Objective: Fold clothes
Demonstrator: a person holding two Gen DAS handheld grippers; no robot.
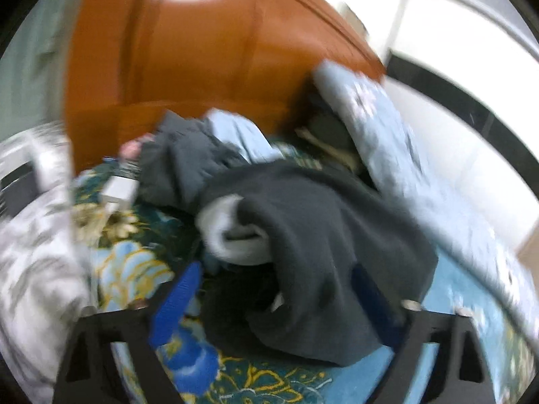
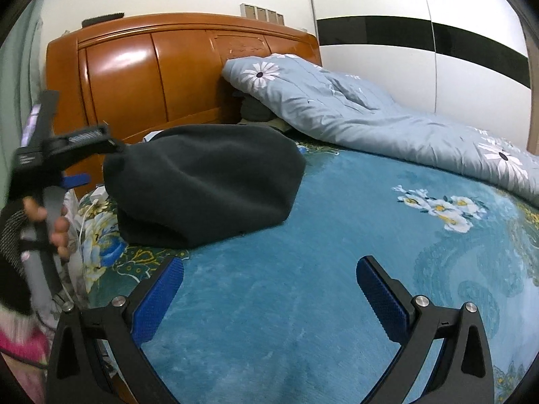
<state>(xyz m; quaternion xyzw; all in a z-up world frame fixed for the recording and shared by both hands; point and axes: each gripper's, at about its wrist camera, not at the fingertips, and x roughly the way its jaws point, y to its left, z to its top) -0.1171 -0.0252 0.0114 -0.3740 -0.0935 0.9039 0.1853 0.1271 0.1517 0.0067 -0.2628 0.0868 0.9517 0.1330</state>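
A dark grey fleece garment (image 2: pixel 202 181) lies bunched on the blue floral bedspread (image 2: pixel 303 269) near the headboard. In the blurred left wrist view the same garment (image 1: pixel 320 252) lies between my left gripper's blue pads, with pale lining (image 1: pixel 229 235) showing. My left gripper (image 1: pixel 276 289) is open, with the garment draped over its right finger. It also shows in the right wrist view (image 2: pixel 84 155), at the garment's left edge. My right gripper (image 2: pixel 269 276) is open and empty over bare bedspread, in front of the garment.
A wooden headboard (image 2: pixel 151 77) stands behind. A light blue flowered quilt (image 2: pixel 353 111) lies heaped along the right. Another dark garment (image 1: pixel 182 161) and a white box (image 1: pixel 119 190) lie near the headboard. A white wardrobe (image 2: pixel 438 17) stands at the right.
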